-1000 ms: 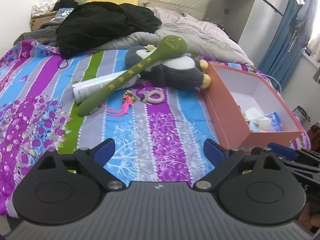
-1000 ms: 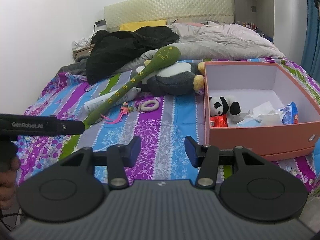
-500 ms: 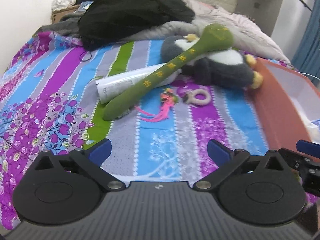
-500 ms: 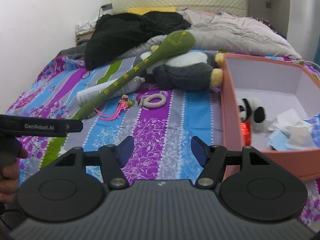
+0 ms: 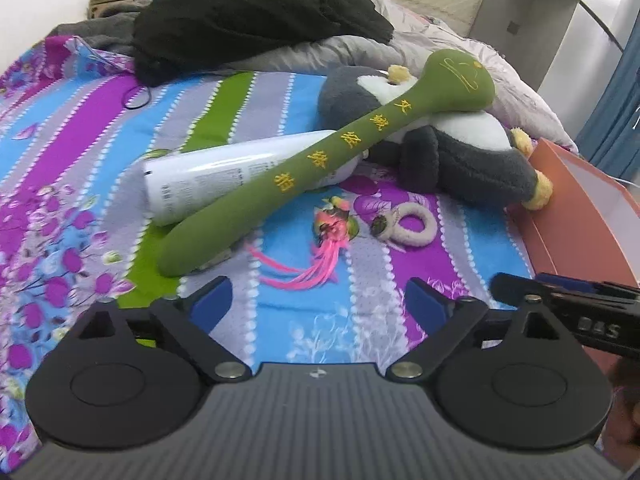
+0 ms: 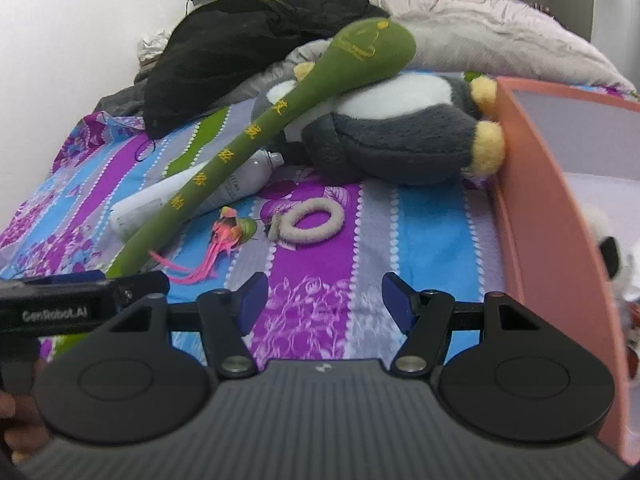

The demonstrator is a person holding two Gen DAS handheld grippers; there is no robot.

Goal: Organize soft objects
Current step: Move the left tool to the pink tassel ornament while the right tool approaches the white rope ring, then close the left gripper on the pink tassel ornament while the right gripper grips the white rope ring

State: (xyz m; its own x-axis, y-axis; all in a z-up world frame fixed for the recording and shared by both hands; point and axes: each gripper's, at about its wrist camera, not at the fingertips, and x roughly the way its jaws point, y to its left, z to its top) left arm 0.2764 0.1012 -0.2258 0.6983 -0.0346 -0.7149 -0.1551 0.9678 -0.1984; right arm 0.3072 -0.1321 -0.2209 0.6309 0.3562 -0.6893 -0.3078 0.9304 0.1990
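So the long green plush mallet with yellow embroidered characters (image 5: 320,160) lies diagonally across the bed's striped purple, blue and green floral bedspread (image 5: 80,160). Its long axis runs from the thin handle end, near the left tool, up and away to the fat round head, which rests on the belly of a grey and white plush penguin with yellow feet (image 5: 460,148). Under the middle of the mallet there's a white cylindrical bottle (image 5: 224,172) lying on its side, roughly along the same diagonal, touching it.

Just in front of those, on the bedspread: a small pink and green tasselled charm (image 5: 332,228) and right beside it a cream fuzzy hair ring (image 5: 412,226). The penguin's feet press up against the wall of an open salmon-pink cardboard box (image 6: 532,200), and inside it a small black and white panda plush (image 6: 608,248) peeks out, blurry.

Both tools are angled down toward the bed from the near side. The left tool (image 5: 320,304) has its blue pads wide apart, jaws closing a bit at this moment, with nothing between them, just bedspread below; the tassel tips sit just ahead of the gap. The right tool (image 6: 324,296) is about half open, also gripping nothing, hovering over a purple stripe in front of the hair ring. From each camera the other tool shows at the edge, side by side.

Further back, a heap of black clothing (image 5: 248,12) sits on a crumpled grey duvet (image 6: 500,32).
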